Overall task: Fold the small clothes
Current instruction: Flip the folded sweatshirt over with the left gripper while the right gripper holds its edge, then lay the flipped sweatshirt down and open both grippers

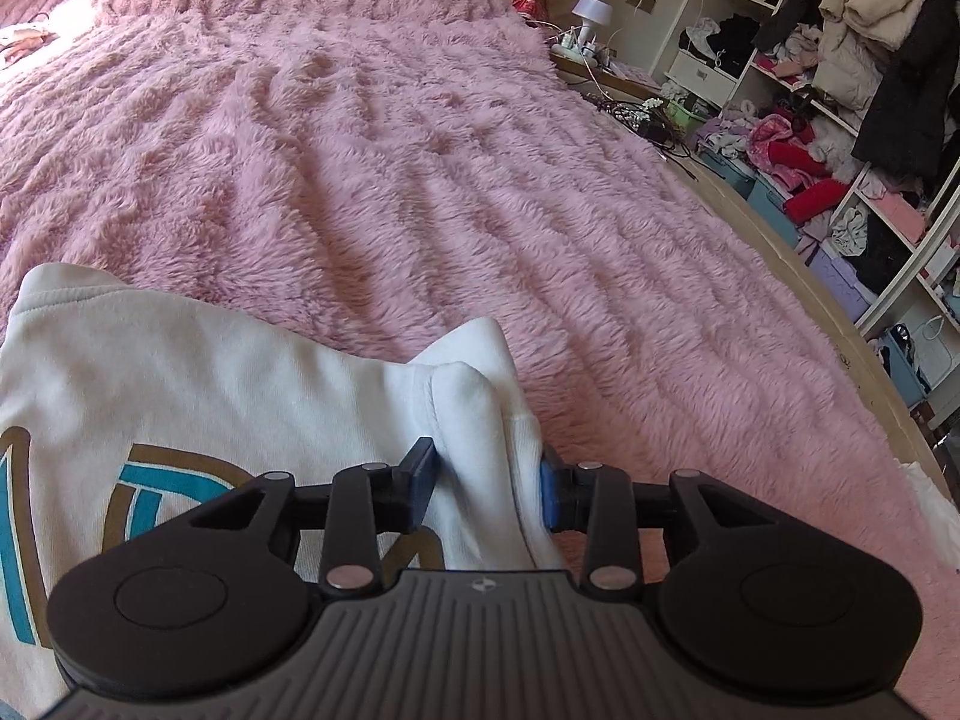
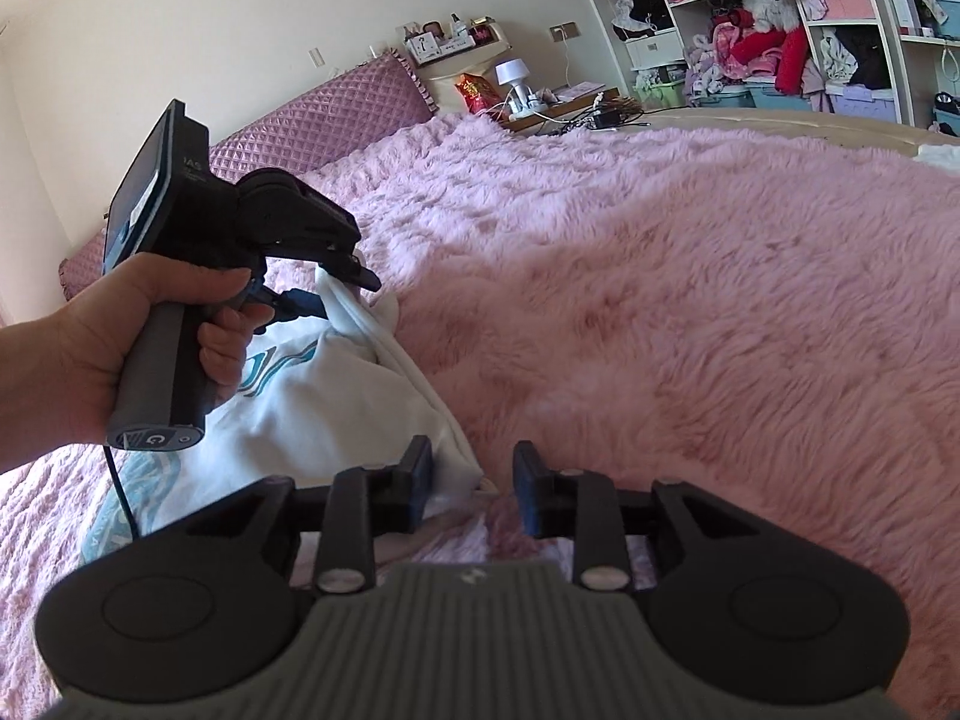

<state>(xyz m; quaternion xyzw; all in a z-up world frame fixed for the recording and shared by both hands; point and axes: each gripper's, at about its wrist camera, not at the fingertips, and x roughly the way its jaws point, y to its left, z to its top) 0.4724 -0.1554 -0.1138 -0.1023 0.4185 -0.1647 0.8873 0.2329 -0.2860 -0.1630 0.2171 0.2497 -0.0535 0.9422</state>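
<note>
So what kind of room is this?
Most likely a bedroom. There's a big bed under a fluffy pink blanket, a padded headboard, and open shelves stuffed with clothes.

A white sweatshirt (image 1: 180, 384) lies on the pink furry blanket (image 1: 420, 150), near its lower left part in the left wrist view; its front faces up, showing large letters in teal with a brownish-gold outline; the cloth is thick and soft, creased rather than flat; one edge is bunched into a raised fold with a ribbed cuff-like end; in the right wrist view the sweatshirt (image 2: 336, 396) is a rumpled heap, its right border running as a folded hem toward the bottom of the picture.
</note>
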